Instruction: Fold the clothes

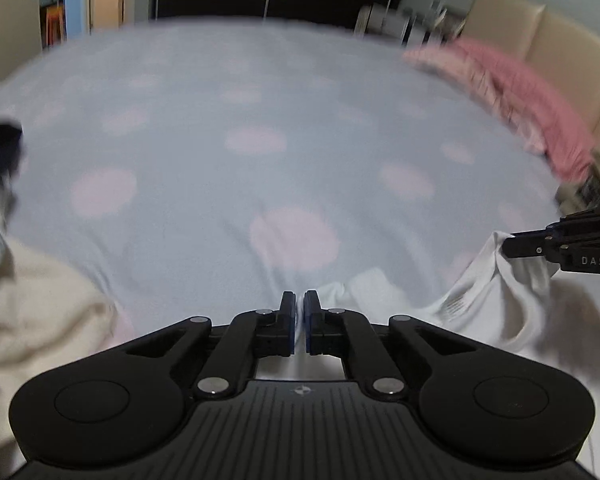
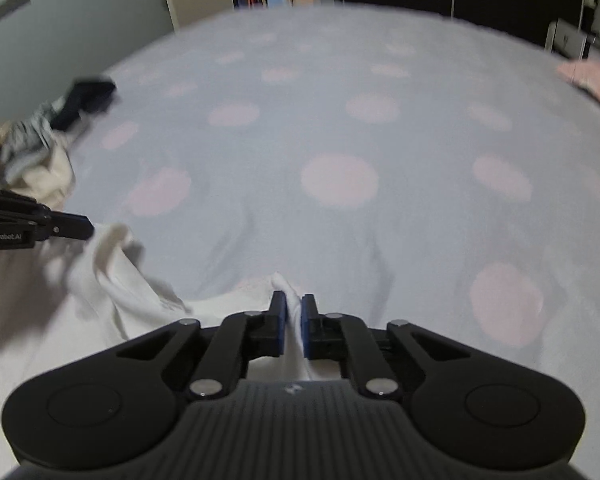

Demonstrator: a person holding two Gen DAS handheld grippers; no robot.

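A bed fills both views, covered by a pale blue sheet (image 1: 260, 100) with large faint pink dots; behind it stand dark cabinet fronts and a lit doorway.

The white garment (image 1: 496, 304) lies bunched at the near edge of the sheet, stretched between the two grippers. In the left wrist view the left gripper (image 1: 299, 322) has its blue-padded fingers pressed nearly together, with a thin fold of white cloth pinched between them. In the right wrist view the right gripper (image 2: 293, 326) is likewise closed on a ridge of the same garment (image 2: 112, 280), the cloth rising in a small peak just ahead of the pads and running down between them. Each gripper shows at the side of the other's view: the right one (image 1: 508, 246) at the right edge, its tip touching a raised corner of the white fabric, and the left one (image 2: 86, 226) at the left edge, its tip at a lifted fold.

To the left lies a heap of other clothes (image 2: 40, 152): cream cloth (image 1: 40, 300), something grey-striped and a dark navy piece (image 2: 86, 98) on top. At the far right of the bed sits a pink garment (image 1: 520, 92), in front of a beige padded headboard (image 1: 560, 44). Everything beyond the grippers is blurred.
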